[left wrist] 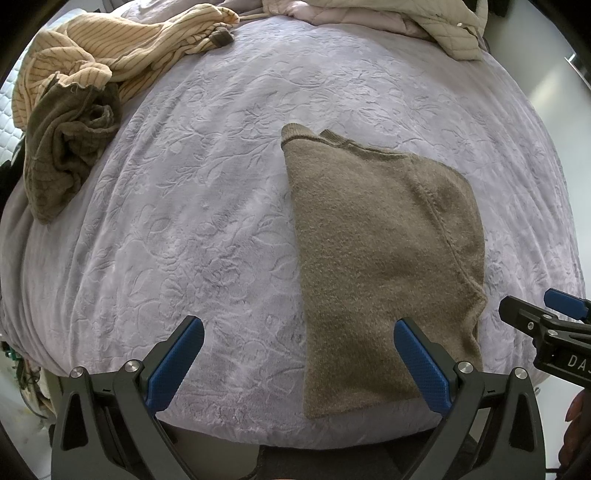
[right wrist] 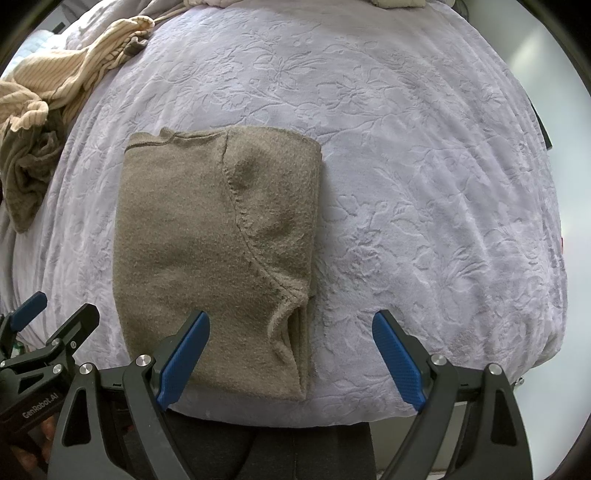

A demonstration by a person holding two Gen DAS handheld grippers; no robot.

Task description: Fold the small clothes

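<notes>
One folded sweater [right wrist: 207, 236] lay flat on the bed [right wrist: 406, 184], near the bed's front edge. One seam ran down its upper layer, and its folded layers showed at the front right corner. One heap of clothes [left wrist: 70, 122] lay at the bed's far left corner: a striped cream garment [left wrist: 122, 40] on top and a dark olive garment [left wrist: 62, 162] under it. One quilted pale garment [left wrist: 424, 22] lay at the bed's far edge. No containers were in view.

Two tongs were present. The left tongs [left wrist: 299, 365] were spread wide and held nothing; the right pad [left wrist: 421, 365] stood over the sweater's front left part, and the left pad stood over bare bed. The right tongs [right wrist: 291, 362] were likewise spread wide and held nothing; the left pad [right wrist: 183, 362] stood over the sweater's front edge, and the right pad stood over bare bed. Contact between pads and sweater could not be determined.
</notes>
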